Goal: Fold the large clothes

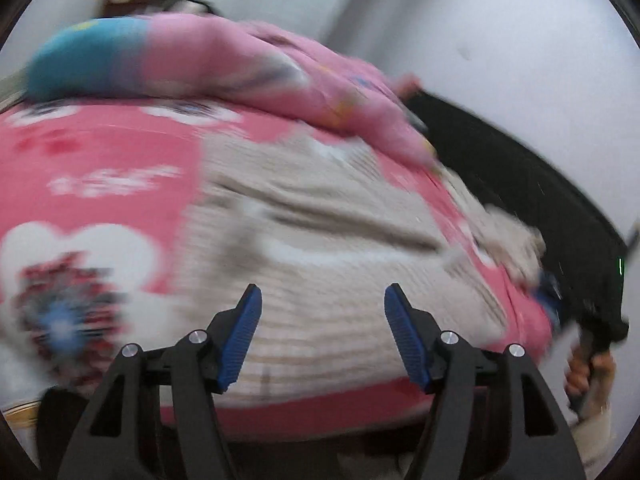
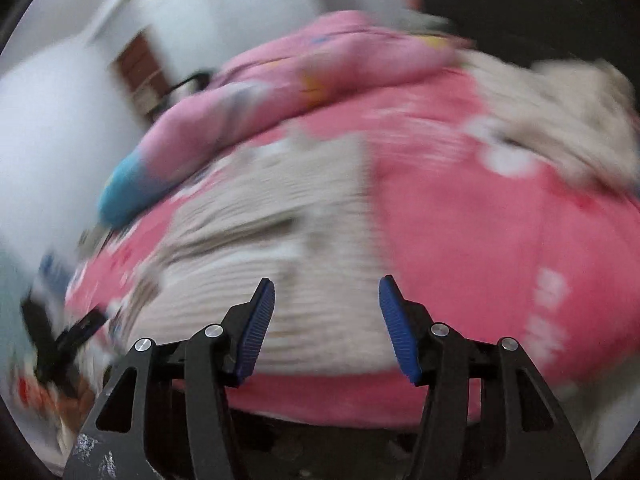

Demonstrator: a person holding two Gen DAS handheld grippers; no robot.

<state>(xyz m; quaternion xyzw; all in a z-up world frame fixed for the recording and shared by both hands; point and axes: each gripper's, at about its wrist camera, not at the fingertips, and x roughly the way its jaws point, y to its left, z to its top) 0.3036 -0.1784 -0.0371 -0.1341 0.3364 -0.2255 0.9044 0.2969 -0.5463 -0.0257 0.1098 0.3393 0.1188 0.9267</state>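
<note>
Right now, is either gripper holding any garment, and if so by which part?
Nothing is held. The left gripper and the right gripper both stand open above the beige knit sweater, with empty space between their blue pads.

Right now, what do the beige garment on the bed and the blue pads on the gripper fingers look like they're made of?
The beige garment looks like a ribbed knit, probably wool or acrylic: fine parallel ridges and soft matte folds, though motion blur leaves it open. The blue pads look like moulded rubber or soft plastic, matte, with fine grip ridges.
</note>
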